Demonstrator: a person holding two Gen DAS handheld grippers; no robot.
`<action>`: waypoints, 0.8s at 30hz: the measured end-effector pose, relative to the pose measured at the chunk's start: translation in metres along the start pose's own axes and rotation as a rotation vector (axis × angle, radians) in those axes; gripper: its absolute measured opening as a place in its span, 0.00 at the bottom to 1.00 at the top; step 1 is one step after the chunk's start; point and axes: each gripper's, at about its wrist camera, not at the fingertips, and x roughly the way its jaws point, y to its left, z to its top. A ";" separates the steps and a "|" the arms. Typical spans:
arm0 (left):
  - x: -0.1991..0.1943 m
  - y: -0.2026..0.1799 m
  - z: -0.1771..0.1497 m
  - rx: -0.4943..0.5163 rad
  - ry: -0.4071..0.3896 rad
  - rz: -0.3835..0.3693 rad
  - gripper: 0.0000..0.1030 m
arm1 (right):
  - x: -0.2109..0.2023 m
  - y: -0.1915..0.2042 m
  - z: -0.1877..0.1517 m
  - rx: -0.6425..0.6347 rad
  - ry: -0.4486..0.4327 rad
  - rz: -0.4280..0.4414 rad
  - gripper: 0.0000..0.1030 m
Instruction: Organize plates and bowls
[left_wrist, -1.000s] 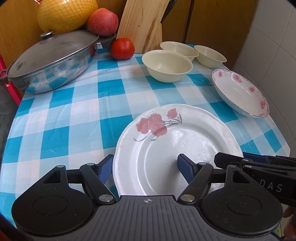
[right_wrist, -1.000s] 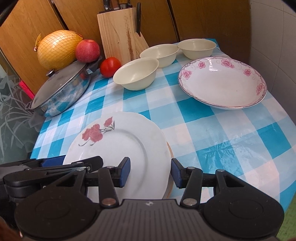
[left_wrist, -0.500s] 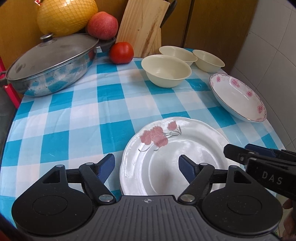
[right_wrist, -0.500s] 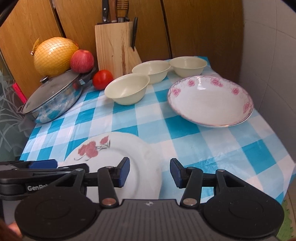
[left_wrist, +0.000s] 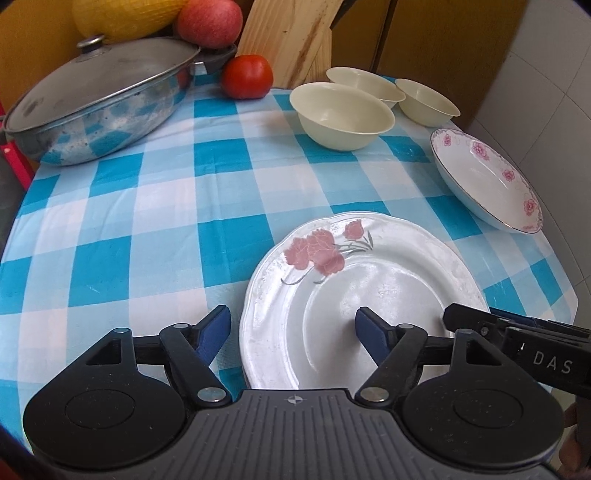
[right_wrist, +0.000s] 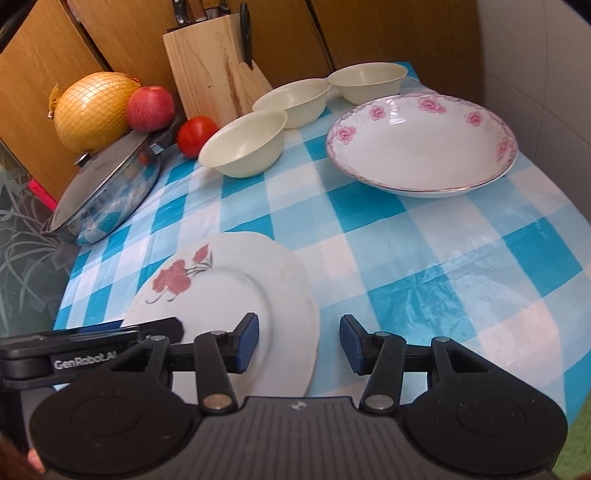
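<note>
Left gripper (left_wrist: 291, 317), left wrist view: its jaws are wide and hold nothing, one finger over the cloth and the other over the flowered plate (left_wrist: 369, 288). A second ago the plate filled more of this view; now it lies flat near the front edge of the tabletop (left_wrist: 147, 221), so it looks set down and let go. Three cream bowls (left_wrist: 345, 114) (left_wrist: 364, 83) (left_wrist: 426, 101) stand unstacked towards the back right corner, and one deep dish (left_wrist: 487, 177) sits at the right edge. There is also one lidded pan (left_wrist: 103, 96), one tomato (left_wrist: 246, 75) and one apple (left_wrist: 208, 20)

Right gripper (right_wrist: 298, 323), right wrist view: its jaws are partly apart on either side of the plate's right rim, pressing nothing. A second ago a tan rim showed under the plate; now I cannot tell whether another lies beneath. Also one knife block (right_wrist: 210, 70) and one netted melon (right_wrist: 92, 110). By my reckoning the bowls still need stacking
</note>
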 end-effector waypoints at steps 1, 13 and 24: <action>0.000 -0.001 -0.001 0.004 -0.002 -0.001 0.75 | 0.001 0.002 0.000 0.000 0.006 0.019 0.46; -0.009 0.009 -0.005 0.021 -0.020 0.047 0.71 | 0.010 0.036 -0.003 -0.089 0.010 -0.004 0.47; -0.018 0.040 -0.005 -0.050 -0.021 0.081 0.71 | 0.024 0.066 -0.002 -0.129 0.036 0.041 0.48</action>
